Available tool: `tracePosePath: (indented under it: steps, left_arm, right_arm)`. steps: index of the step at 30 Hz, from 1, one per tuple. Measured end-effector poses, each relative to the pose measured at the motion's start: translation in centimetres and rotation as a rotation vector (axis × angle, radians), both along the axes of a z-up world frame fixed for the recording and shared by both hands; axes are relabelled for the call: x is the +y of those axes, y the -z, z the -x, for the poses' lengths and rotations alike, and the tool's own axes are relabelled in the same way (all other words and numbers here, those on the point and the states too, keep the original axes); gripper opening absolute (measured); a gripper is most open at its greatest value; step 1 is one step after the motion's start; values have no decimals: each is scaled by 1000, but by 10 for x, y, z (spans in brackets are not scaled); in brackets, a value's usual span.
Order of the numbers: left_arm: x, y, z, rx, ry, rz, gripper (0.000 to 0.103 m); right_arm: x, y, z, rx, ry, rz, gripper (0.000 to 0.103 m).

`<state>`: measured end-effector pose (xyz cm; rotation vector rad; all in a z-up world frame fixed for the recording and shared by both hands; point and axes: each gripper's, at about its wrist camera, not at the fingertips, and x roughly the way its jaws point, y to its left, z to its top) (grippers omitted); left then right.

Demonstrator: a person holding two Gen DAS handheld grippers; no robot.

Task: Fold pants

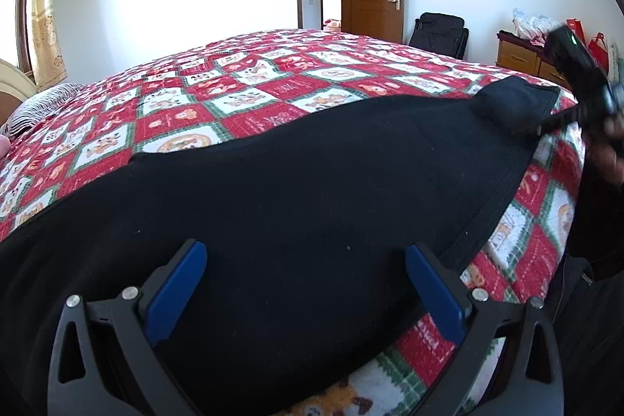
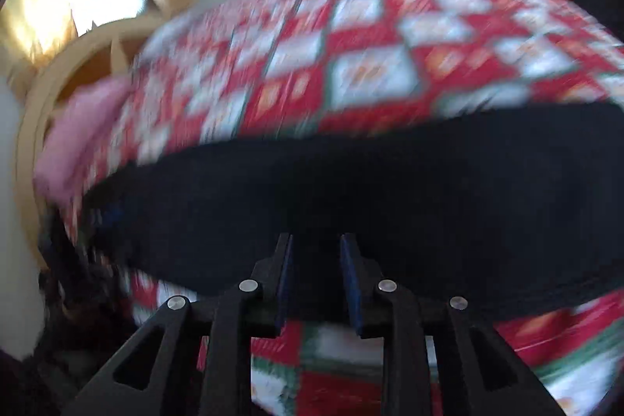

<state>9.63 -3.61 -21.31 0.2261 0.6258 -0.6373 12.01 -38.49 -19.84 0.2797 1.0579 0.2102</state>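
black pants [image 1: 296,190] fill the near half of your left wrist view, spread flat across the red and white checked quilt [image 1: 241,92], waistband end toward 2 o'clock. your left gripper [image 1: 306,293] hangs over the cloth at 6 o'clock, jaws wide apart, nothing pinched. your right gripper [image 2: 316,277] shows a narrow gap between its pads in its own view, black cloth beyond the tips; i judge nothing is held, though the blur makes it hard to be sure. from the left view it sits blurred at 3 o'clock by the waistband corner [image 1: 518,100].

risk: closing at speed could catch the quilt with the pants, or only one layer, and drag the fold crooked.

room: the bed edge runs close at 4 to 5 o'clock; open quilt lies from 10 to 1 o'clock, so fold that way.
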Motion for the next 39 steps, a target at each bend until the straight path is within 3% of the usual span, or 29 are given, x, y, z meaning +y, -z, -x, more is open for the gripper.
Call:
tracePosePath:
  steps: [2,3,5,7,10,16,17,19,23,27,32,39]
  left_arm:
    - [3,-2,3,-2,2,2,103]
    - [4,-4,4,-2,3,6,103]
    - [11,-8,5,-4,-1,13,103]
    - [21,-15,4,-30,-34,18,103]
    - [42,-25,-3,-55,-101,37,103]
    - [79,-13,-23,-9,-250,10,103]
    - [84,-9,-24,0,-267,3,103]
    - [92,-3,-25,14,-284,-6,103]
    - [111,-15,-22,-36,-323,-24,103]
    - [149,-30,-34,-63,-426,25,103]
    - [182,-9,-54,16,-556,-25,103]
    - [187,-3,-50,-12,-561,-7,103]
  right_arm:
    - [29,3,9,-47,-56,181,27]
    - [36,-1,10,-42,-78,215,27]
    - [37,-11,8,-37,-87,199,27]
    - [33,-26,4,-100,-84,157,27]
    - [42,-38,-10,-180,-96,152,39]
    - [97,-4,-40,-106,-217,57,41]
    - [109,5,-39,-83,-243,61,43]
    - [125,7,-23,-126,-267,145,46]
    - [145,6,-7,-132,-370,249,49]
    - [143,-12,-22,-124,-409,108,49]
    - [170,-34,-52,-182,-442,93,49]
    - [240,-42,-116,-182,-507,-8,49]
